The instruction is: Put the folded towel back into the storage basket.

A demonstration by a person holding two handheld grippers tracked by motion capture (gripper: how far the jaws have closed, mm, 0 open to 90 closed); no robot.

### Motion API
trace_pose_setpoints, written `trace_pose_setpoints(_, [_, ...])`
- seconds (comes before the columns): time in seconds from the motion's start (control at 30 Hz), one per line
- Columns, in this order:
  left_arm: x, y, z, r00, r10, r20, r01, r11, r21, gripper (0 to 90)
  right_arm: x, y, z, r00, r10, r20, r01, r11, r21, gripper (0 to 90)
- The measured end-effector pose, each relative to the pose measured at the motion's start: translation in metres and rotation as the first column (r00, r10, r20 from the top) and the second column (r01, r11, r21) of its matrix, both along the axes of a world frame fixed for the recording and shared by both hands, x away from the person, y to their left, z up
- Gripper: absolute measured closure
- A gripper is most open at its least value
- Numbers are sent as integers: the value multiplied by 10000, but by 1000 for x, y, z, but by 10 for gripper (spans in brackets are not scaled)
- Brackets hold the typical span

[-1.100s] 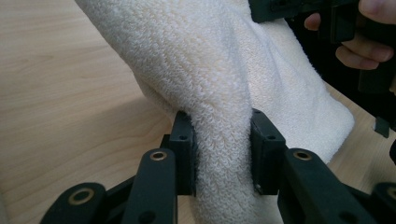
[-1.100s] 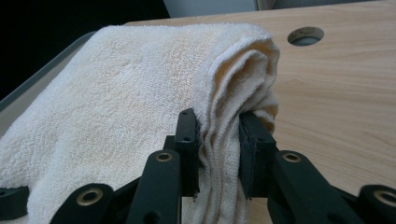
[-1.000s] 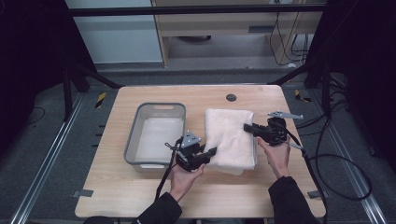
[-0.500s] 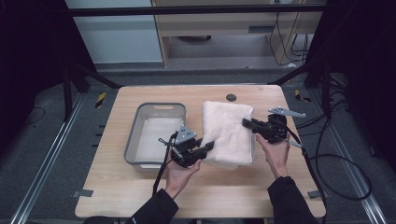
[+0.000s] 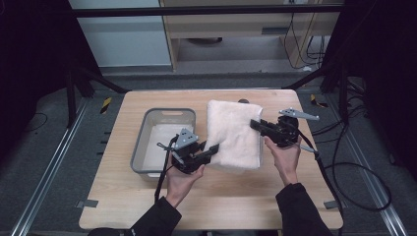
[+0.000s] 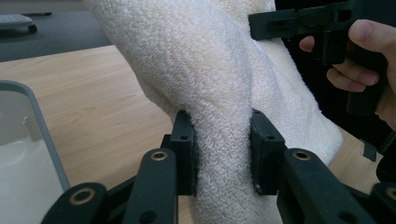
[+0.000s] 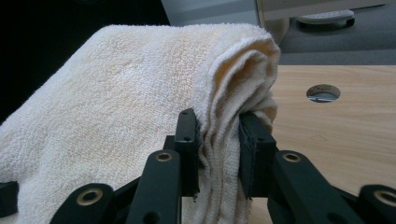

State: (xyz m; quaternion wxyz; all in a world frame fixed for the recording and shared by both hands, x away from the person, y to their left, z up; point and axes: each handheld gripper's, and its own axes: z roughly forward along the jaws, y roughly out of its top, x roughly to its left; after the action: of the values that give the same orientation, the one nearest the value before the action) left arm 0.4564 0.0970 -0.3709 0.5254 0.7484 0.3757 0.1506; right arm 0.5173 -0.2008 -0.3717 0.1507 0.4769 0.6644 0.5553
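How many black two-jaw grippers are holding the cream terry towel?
2. The left gripper clamps the cream terry towel at its near-left edge, beside the grey plastic tub. The right gripper clamps its right edge.

Lab, framed table [image 5: 236, 196], trailing cables [image 5: 344, 162]

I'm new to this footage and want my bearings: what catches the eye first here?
A folded white towel at the table's middle, pinched at both sides: the left gripper clamps its near-left corner, the right gripper its right edge. Left of it sits a grey bin.
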Motion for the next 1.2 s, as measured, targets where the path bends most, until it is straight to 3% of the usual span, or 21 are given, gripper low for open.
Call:
trace_pose_setpoints(0.47, [-1,21,16,9991,281,331,-276,9995,-172,670,0,23,23,9989,-11,460,18,9999,-161,721])
trace_pose_setpoints(1.2, [0,56,31,9956,743,570,-715,9962,-495,671,4,60,45,9963,134,852,-115,9997,-234,721])
